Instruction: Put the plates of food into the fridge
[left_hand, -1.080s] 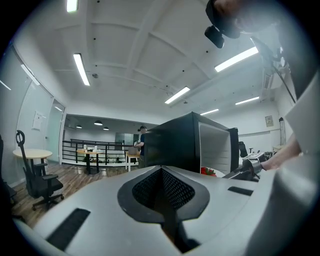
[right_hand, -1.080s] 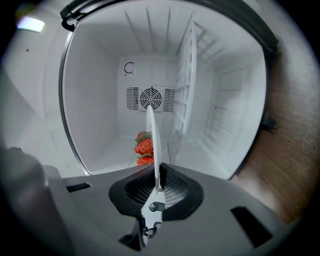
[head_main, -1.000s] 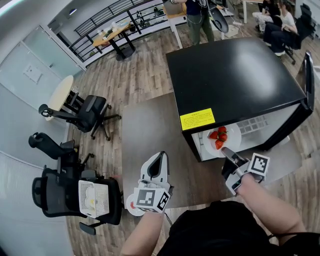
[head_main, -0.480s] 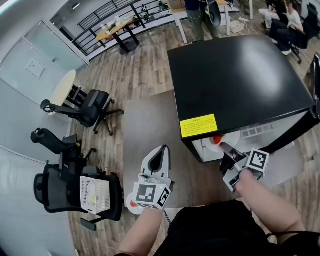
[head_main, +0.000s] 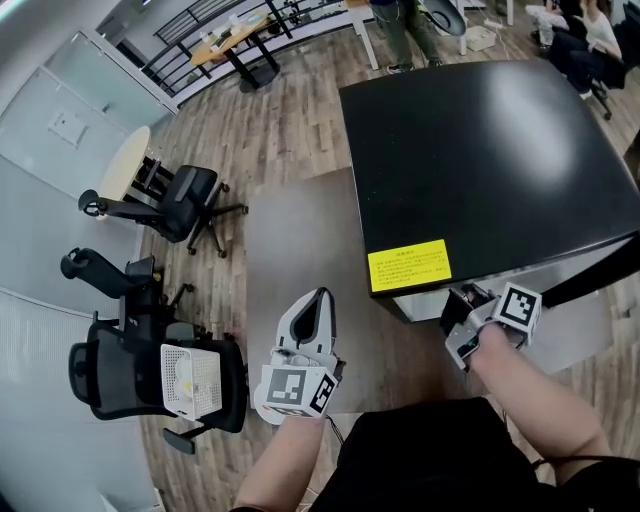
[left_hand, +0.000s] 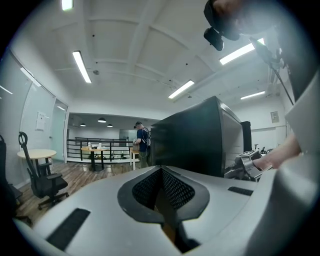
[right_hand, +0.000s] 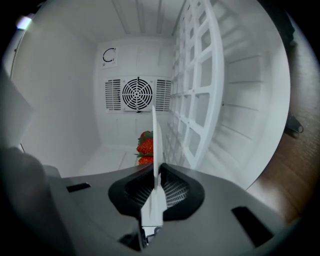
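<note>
The black fridge (head_main: 480, 140) stands open toward me. My right gripper (head_main: 462, 298) reaches into its opening, shut on the rim of a white plate (right_hand: 154, 135). That plate shows edge-on in the right gripper view, with red strawberries (right_hand: 145, 148) on it inside the white fridge interior (right_hand: 60, 100), beside the wire shelf (right_hand: 195, 90). The fridge top hides the plate in the head view. My left gripper (head_main: 318, 300) hovers left of the fridge with its jaws together and nothing in them; its view shows the fridge (left_hand: 200, 137) ahead.
A grey mat (head_main: 300, 260) lies under the fridge on the wood floor. Office chairs (head_main: 180, 205) and a white-backed chair (head_main: 140, 370) stand to the left, near a round table (head_main: 120, 185). The fridge door edge (head_main: 600, 280) juts out at right. A person (left_hand: 142, 147) stands far behind.
My right gripper has carried the plate of strawberries deeper into the fridge, so the fridge top now hides the plate in the head view. The left gripper has shifted only slightly.
</note>
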